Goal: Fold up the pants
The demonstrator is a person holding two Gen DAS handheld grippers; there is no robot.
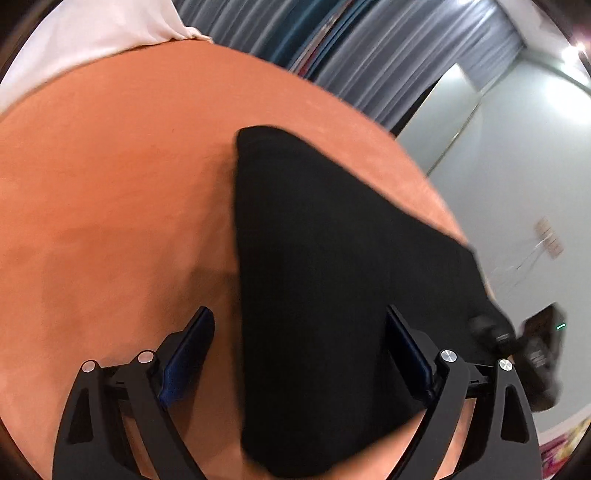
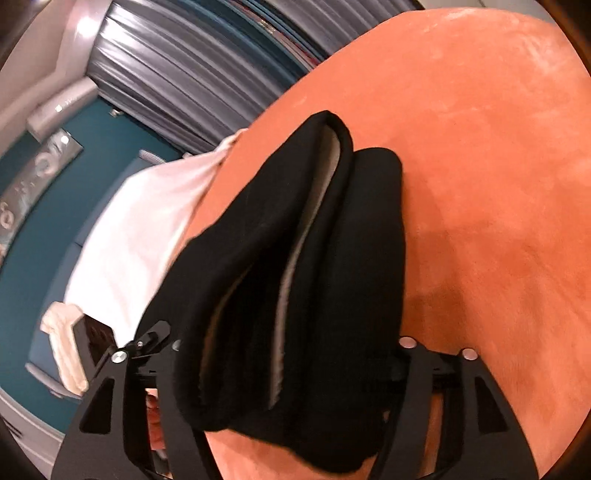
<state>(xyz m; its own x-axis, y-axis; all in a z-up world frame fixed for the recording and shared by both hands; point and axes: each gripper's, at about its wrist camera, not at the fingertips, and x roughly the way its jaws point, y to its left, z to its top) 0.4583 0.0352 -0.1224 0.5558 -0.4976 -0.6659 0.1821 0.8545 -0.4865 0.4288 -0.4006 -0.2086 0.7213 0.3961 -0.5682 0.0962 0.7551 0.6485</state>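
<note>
The black pants lie folded into a thick bundle on the orange bed cover. In the left wrist view my left gripper is open, its blue-padded fingers standing wide on either side of the bundle's near end. In the right wrist view the folded pants show stacked layers with a pale lining at the edges. My right gripper straddles the bundle's near end, which hides its fingers. The other gripper shows at the right edge of the left wrist view.
White bedding lies at the far end of the orange cover, and it also shows in the right wrist view. Grey curtains and a pale wall stand beyond the bed edge. A teal floor lies left of the bed.
</note>
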